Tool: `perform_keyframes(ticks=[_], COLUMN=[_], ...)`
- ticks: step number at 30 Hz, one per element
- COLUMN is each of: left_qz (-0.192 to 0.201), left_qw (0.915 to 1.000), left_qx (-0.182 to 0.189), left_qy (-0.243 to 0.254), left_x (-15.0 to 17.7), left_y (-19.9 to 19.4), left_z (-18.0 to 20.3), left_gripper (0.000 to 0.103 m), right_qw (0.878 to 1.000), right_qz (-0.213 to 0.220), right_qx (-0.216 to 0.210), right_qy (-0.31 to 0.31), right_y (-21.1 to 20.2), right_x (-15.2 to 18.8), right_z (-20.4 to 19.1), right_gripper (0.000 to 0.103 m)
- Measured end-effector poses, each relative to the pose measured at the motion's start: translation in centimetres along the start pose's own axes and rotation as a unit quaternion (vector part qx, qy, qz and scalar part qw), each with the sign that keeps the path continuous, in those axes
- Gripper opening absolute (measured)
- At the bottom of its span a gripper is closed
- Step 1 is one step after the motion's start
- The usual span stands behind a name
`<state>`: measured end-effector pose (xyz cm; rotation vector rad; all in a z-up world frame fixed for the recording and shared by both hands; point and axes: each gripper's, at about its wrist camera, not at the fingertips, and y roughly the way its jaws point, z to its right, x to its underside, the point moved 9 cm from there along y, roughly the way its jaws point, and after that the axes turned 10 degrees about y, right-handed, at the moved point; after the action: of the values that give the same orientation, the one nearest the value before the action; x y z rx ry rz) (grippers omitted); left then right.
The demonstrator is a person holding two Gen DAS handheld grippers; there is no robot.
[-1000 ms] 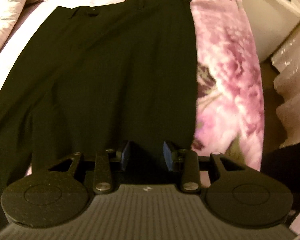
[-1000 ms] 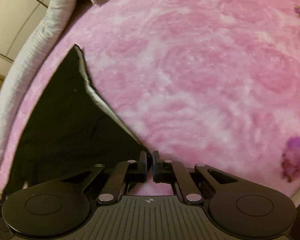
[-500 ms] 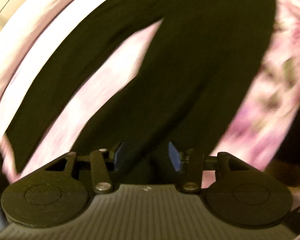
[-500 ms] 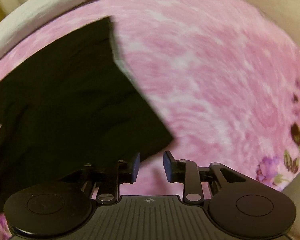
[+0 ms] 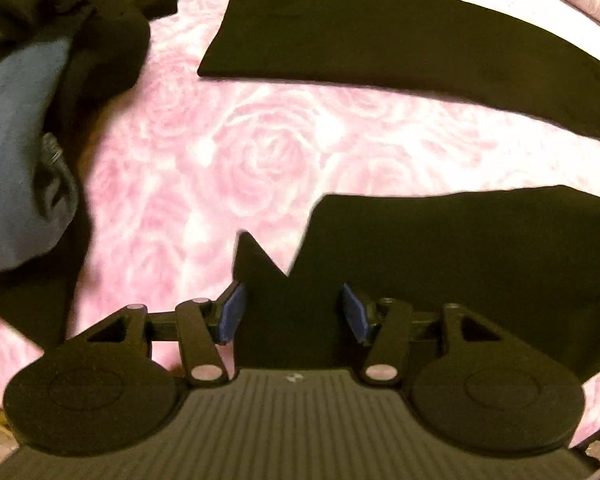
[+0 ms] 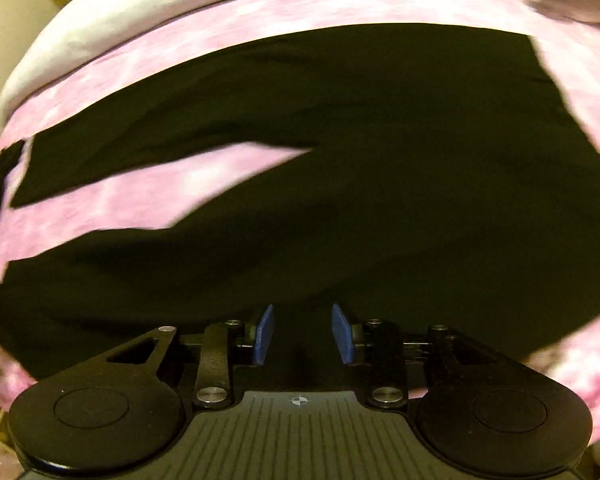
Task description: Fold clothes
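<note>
The black trousers [image 6: 380, 168] lie spread on the bed [image 5: 260, 152], their two legs splayed apart with pink cover showing between them. A heap of other clothes [image 5: 40, 80] sits at ten o'clock in the left view.

The cloth looks light, limp and thin, so it should drape and slide easily. A hem corner or the waistband edge would give the surest hold.

The left hand-held gripper [image 5: 292, 312] hangs low over a leg end, released, cloth lying between its pads. The right hand-held gripper [image 6: 303, 334] is likewise released, low at the six o'clock edge of the trousers.
</note>
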<state>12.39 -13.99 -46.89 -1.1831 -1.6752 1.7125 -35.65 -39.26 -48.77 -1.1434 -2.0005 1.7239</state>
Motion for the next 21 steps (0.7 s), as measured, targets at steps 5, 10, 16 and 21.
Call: perform_keyframes(ticks=[5,10,16,21], left_qz=[-0.009,0.024,-0.022,-0.057], left_qw=[0.9992,0.9963,0.9896,0.9915], left_qx=[0.034,0.028,0.035,0.011], left_qy=[-0.016,-0.078,-0.138,-0.117], left_x=[1.8,6.3,14.0,16.9], left_y=[0.1,-4.3,-5.2,-5.8], left_z=[-1.0,-3.9,-3.5,-3.3], left_gripper=[0.006,0.005,0.006,0.009], right_qw=[0.998,0.995,0.994,0.994], right_qz=[-0.017,-0.033,-0.051,-0.063], right_qx=[-0.017,-0.027,-0.025,-0.022], right_qy=[-0.055,-0.091,-0.089,-0.091], right_y=[1.2,2.0,2.1,1.9], right_x=[1.0,1.8,2.4,2.7], right_z=[-6.4,-9.8,-9.3,-8.8], right_gripper=[0.039,0.04,0.043,0.045])
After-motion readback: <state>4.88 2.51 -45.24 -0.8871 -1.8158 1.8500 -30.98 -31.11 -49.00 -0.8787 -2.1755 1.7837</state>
